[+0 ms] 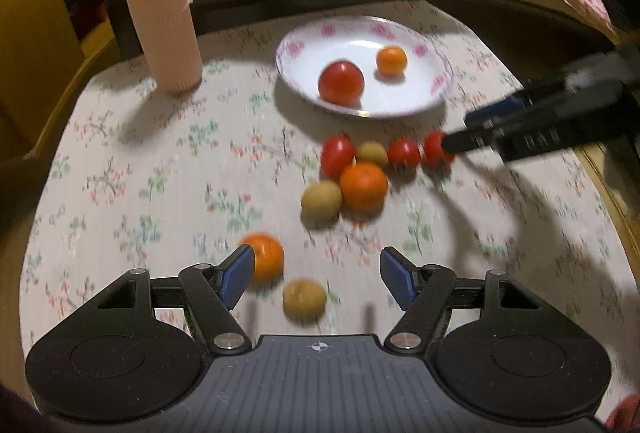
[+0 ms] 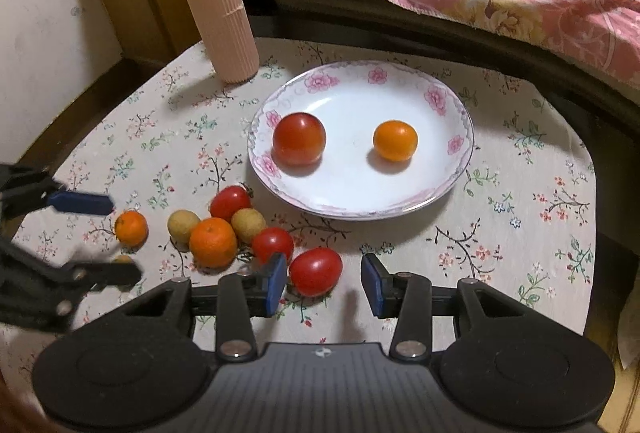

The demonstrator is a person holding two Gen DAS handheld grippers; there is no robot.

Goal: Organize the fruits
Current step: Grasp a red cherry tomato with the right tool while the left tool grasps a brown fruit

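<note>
I have two fruits on the floral plate (image 2: 460, 169) so far: a large tomato (image 2: 299, 138) on its left side and a small orange (image 2: 395, 140) on its right, well apart from each other. Everything else is on the flowered tablecloth (image 2: 520, 253), so I judge the job to be roughly a quarter done.

My right gripper (image 2: 325, 287) has its jaws spread wide around an oval cherry tomato (image 2: 316, 271), which lies between the blue pads but nearer the left one; I can't tell whether that pad touches it. Nothing is clamped yet.

My left gripper (image 1: 317, 275) is also wide open and holds nothing. A small longan-like brown fruit (image 1: 305, 299) lies on the cloth between its fingers, and a mandarin (image 1: 265, 255) is partly hidden behind the left pad.

Left to move, by my count:
- three cherry tomatoes
- two mandarins, the larger mandarin (image 2: 213, 242) in the cluster near the plate's near-left edge
- three brown fruits

A ribbed pink cylinder (image 2: 216, 7) stands at the far left, clear of the work.
</note>
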